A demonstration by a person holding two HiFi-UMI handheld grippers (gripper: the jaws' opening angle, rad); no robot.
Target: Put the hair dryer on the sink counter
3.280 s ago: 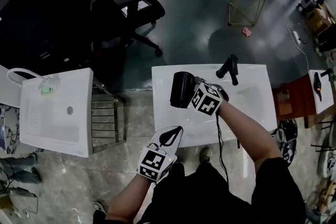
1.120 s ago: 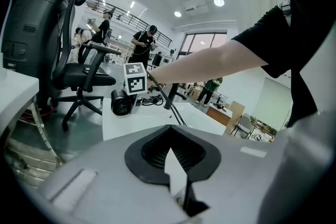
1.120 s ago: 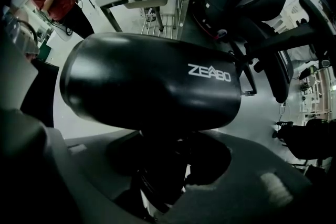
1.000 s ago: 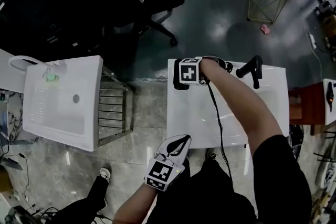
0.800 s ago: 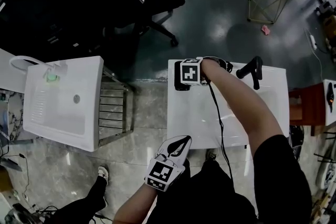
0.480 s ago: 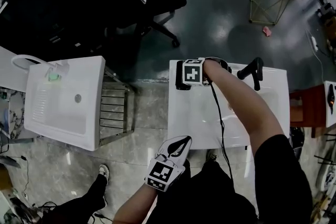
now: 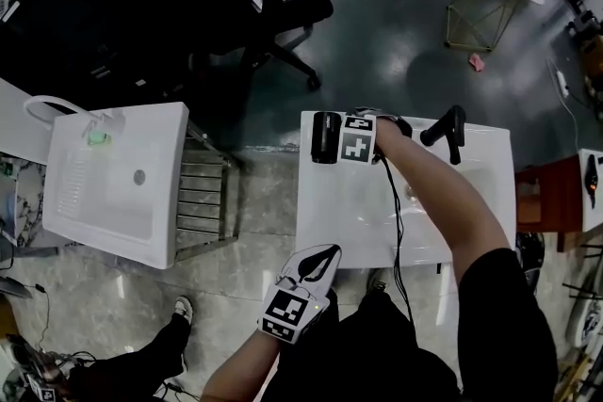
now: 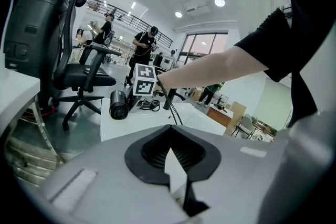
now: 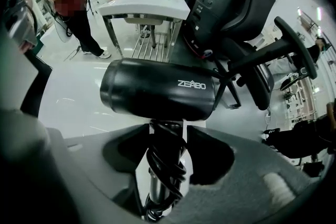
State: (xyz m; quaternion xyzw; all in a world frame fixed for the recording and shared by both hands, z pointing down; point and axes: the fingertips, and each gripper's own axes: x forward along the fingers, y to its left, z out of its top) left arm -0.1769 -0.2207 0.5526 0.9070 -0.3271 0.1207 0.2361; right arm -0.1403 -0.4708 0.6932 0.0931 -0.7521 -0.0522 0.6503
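The black hair dryer [image 7: 325, 136] lies on the white sink counter [image 7: 349, 202] at its far left corner, barrel pointing across the edge. My right gripper [image 7: 341, 141] is just right of the barrel. In the right gripper view the dryer [image 9: 157, 89] fills the frame, and its handle, wrapped in coiled cord, stands between the jaws of the right gripper [image 9: 167, 131]. The jaws are opening, with slim gaps on both sides of the handle. My left gripper [image 7: 320, 251] hovers at the counter's front edge, shut and empty, and faces the dryer [image 8: 118, 105].
A black faucet [image 7: 450, 129] stands at the counter's far right. The dryer's cord [image 7: 396, 202] runs over the basin and off the front edge. A second white sink [image 7: 104, 193] and a metal rack [image 7: 203, 202] are on the left. An office chair [image 7: 273, 0] stands beyond.
The dryer, earlier held above the counter's middle, now rests at the far left corner. Over the last second the right gripper slid a little right, uncovering the barrel.
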